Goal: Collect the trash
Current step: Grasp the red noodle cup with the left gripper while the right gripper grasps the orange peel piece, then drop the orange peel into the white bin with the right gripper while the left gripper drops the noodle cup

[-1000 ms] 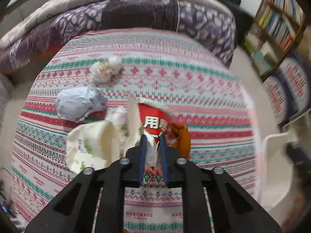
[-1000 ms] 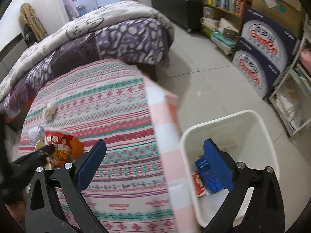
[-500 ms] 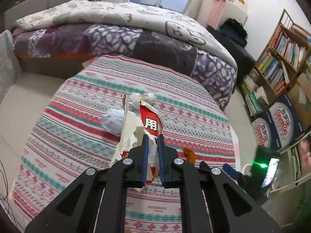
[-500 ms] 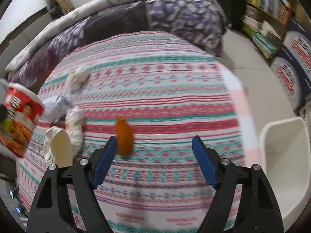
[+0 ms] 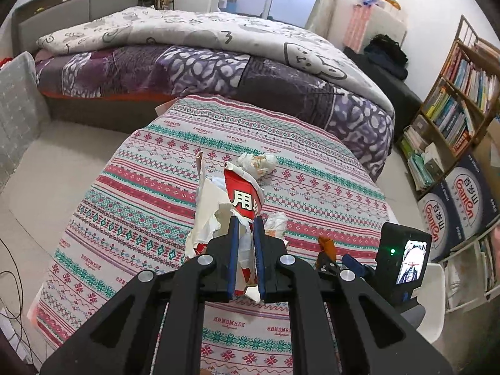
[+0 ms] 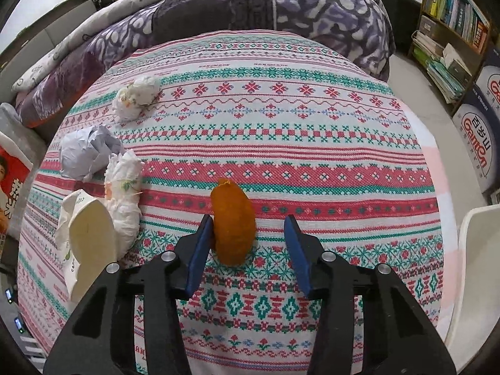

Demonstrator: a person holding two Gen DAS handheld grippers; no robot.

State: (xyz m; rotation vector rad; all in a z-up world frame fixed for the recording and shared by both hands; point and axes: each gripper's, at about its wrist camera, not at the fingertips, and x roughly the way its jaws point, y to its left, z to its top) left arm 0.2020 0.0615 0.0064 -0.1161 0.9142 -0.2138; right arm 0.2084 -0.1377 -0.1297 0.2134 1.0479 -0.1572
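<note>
My left gripper (image 5: pixel 246 228) is shut on a torn red and white noodle cup (image 5: pixel 240 197) and holds it above the patterned table (image 5: pixel 150 187). The cup also shows at the left edge of the right wrist view (image 6: pixel 12 181). My right gripper (image 6: pixel 248 229) is open, low over the table, with an orange peel (image 6: pixel 232 225) between its fingers, close to the left finger (image 6: pixel 200 247). The peel also shows in the left wrist view (image 5: pixel 326 245). Crumpled white tissues (image 6: pixel 125 193) (image 6: pixel 136 97), a grey paper ball (image 6: pixel 86 153) and a flattened paper cup (image 6: pixel 87 240) lie at the left.
A white bin (image 6: pixel 475 268) stands on the floor right of the table. A bed with a purple quilt (image 6: pixel 281 6) lies beyond the table. Bookshelves (image 5: pixel 453 100) and cardboard boxes (image 6: pixel 481 137) stand at the right.
My left gripper has lifted the noodle cup higher and away from the table. My right gripper has swung from the bin to the table and come down around the orange peel.
</note>
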